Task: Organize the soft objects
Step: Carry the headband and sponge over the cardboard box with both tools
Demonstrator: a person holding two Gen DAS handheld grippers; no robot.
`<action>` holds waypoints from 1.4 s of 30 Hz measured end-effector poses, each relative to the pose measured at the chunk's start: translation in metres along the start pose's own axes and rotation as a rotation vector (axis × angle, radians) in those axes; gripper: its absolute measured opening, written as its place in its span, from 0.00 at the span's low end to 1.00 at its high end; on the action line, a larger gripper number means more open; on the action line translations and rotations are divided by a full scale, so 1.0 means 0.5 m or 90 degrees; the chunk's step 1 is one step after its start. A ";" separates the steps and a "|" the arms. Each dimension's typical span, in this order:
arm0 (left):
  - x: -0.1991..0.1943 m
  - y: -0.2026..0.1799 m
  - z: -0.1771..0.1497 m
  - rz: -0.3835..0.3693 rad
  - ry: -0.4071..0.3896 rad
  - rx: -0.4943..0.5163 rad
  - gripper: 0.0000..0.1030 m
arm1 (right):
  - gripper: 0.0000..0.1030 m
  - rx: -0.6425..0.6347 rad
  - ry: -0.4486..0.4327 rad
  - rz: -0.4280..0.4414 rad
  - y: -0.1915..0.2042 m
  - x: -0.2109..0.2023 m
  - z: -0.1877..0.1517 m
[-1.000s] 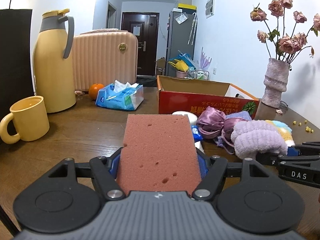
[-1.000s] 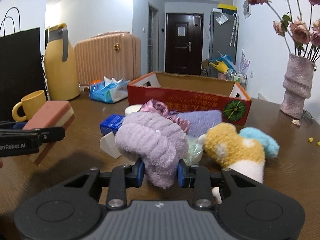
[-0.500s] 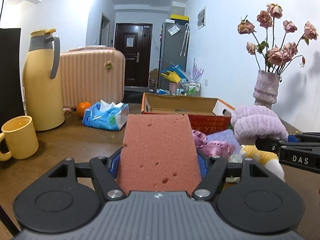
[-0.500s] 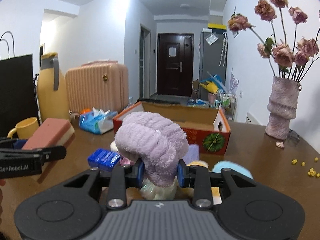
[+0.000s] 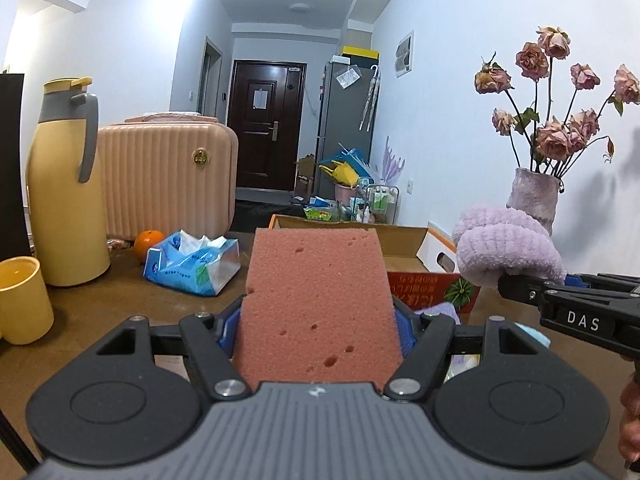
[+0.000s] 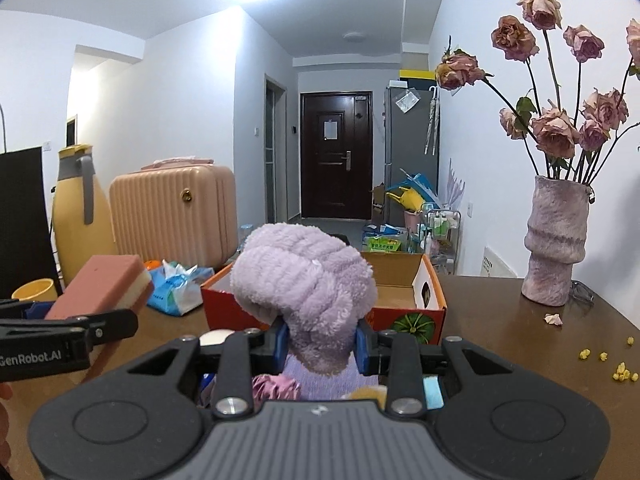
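Sponge (image 5: 318, 304), pinkish-red w/ small holes, is sitting clamped between blue pads of left gripper (image 5: 318, 322) in left wrist view, sticking fwd and covering part of cardboard box (image 5: 404, 242) behind it. Box is lying on brown table (image 5: 104, 304), open top, red front wall. Left of box: blue tissue pack (image 5: 192, 262), orange (image 5: 149, 241), yellow thermos (image 5: 64, 188), pink suitcase (image 5: 168, 174); yellow mug (image 5: 22, 300) is standing nearer the camera, well left of box. Right of box, lilac fluffy cloth (image 5: 506, 246) is hanging in right gripper (image 5: 520, 284), up off table; vase w/ dried roses (image 5: 534, 196) is standing beyond it.

Right wrist view: right gripper (image 6: 322, 346) is squeezing the lilac fluffy cloth (image 6: 306, 284) tight between its pads, bulk of cloth bulging above them, directly in front of box (image 6: 420, 300). Left of box, left gripper (image 6: 80, 330) is holding sponge (image 6: 102, 286) in the air. Vase (image 6: 556, 240) is standing right of box, yellow crumbs (image 6: 616, 368) scattered on table further right. Below the cloth, purple satin item (image 6: 276, 386) and other soft bits are lying partly hidden by gripper body.
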State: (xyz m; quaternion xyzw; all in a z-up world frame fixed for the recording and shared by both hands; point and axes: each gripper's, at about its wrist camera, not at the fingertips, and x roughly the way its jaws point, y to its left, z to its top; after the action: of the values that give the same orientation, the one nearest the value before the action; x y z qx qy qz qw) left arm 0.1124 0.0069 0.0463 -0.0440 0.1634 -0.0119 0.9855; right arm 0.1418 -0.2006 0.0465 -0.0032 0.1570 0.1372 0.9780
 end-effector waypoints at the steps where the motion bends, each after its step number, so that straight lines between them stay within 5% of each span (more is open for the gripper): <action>1: 0.005 -0.002 0.004 0.001 -0.002 -0.001 0.69 | 0.30 0.002 -0.001 0.000 -0.003 0.005 0.002; 42: 0.273 -0.026 0.120 0.046 -0.021 -0.019 0.69 | 0.30 0.019 0.038 -0.027 -0.090 0.272 0.119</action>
State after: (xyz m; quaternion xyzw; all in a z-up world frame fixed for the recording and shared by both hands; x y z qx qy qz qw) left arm 0.2610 -0.0060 0.0600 -0.0527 0.1488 0.0265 0.9871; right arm 0.2965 -0.2046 0.0595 0.0037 0.1876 0.1142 0.9756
